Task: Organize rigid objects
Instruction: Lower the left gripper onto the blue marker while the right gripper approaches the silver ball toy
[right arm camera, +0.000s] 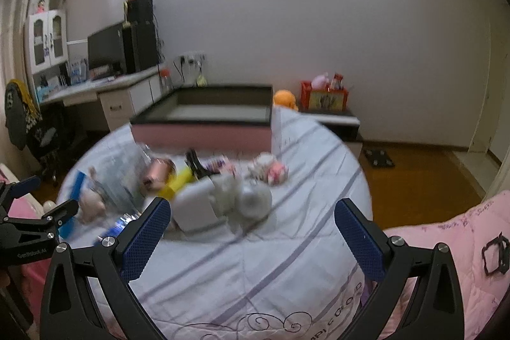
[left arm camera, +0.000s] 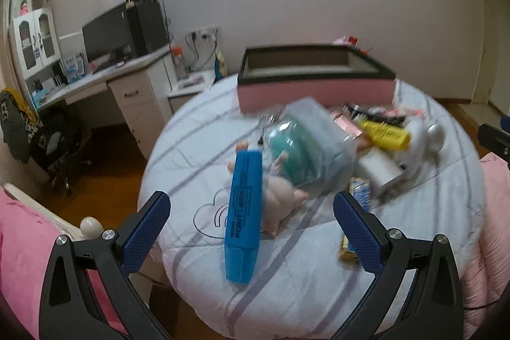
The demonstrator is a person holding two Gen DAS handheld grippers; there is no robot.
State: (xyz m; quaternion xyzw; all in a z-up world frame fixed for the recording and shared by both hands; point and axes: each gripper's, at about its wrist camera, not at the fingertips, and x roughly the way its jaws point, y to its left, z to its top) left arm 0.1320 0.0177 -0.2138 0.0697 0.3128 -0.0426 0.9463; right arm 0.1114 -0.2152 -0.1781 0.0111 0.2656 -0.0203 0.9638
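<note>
A heap of small things lies on a round surface covered with a striped white cloth (left arm camera: 287,276). Nearest in the left wrist view is a blue highlighter (left arm camera: 244,215), leaning on a pink pig toy (left arm camera: 280,196). Behind them are a teal thing in a clear bag (left arm camera: 302,145), a yellow tube (left arm camera: 384,133) and a white box (left arm camera: 379,171). My left gripper (left arm camera: 251,203) is open, its fingers either side of the highlighter and clear of it. My right gripper (right arm camera: 251,209) is open above the cloth, short of the white box (right arm camera: 194,206) and a white toy (right arm camera: 251,196). An open pink box (left arm camera: 315,91) with a dark rim stands behind the heap.
A desk (left arm camera: 105,78) with a monitor and an office chair (left arm camera: 54,145) stand at left on the wooden floor. Pink bedding (right arm camera: 446,260) lies at right. A low cabinet with a red crate (right arm camera: 325,97) and an orange plush stands by the far wall. The left gripper (right arm camera: 38,212) shows at left.
</note>
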